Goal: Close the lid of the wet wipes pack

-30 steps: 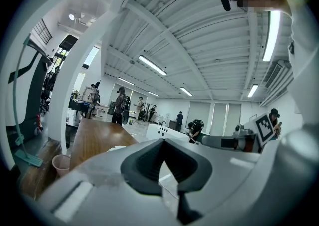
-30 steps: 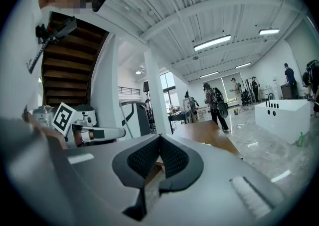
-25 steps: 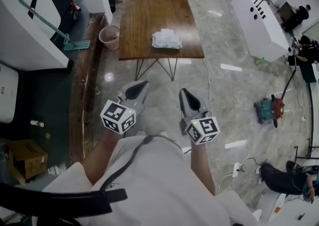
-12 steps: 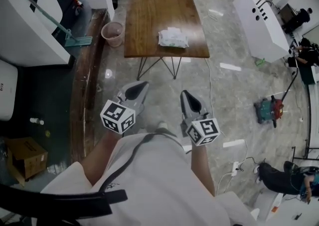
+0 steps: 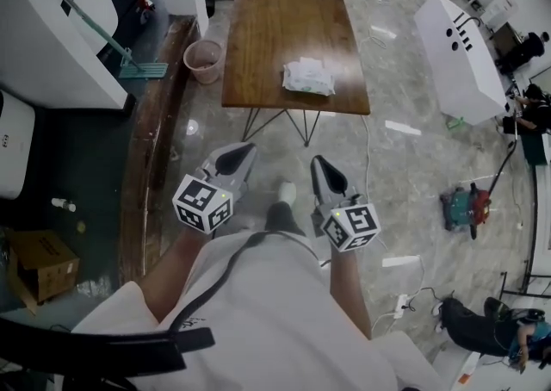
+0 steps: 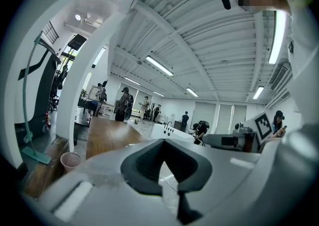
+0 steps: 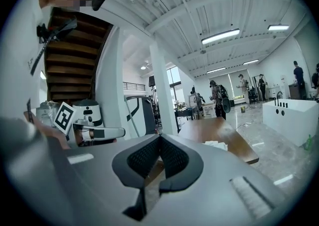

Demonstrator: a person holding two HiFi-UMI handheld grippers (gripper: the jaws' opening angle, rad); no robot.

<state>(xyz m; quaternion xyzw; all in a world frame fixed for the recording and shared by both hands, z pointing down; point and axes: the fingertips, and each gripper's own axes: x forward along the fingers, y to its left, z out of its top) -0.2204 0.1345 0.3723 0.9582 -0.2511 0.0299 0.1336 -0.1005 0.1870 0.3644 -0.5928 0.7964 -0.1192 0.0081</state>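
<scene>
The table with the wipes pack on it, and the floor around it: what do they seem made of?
The table top looks like wood: reddish-brown, lengthwise grain, a soft sheen; its thin legs look like dark metal rod. The floor seems polished stone or stone-look tile: grey veining, glossy reflections. The wet wipes pack is probably soft plastic film, too small to confirm.

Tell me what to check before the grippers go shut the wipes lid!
1. Wet wipes pack lies on the wooden table: ok.
2. Left gripper jaws together, nothing between them: ok.
3. Right gripper jaws together, nothing between them: ok.
4. Pack within reach: not ok, the table stands well ahead across the floor.
5. Pack open or shut: cannot tell, it is too small in these views.
</scene>
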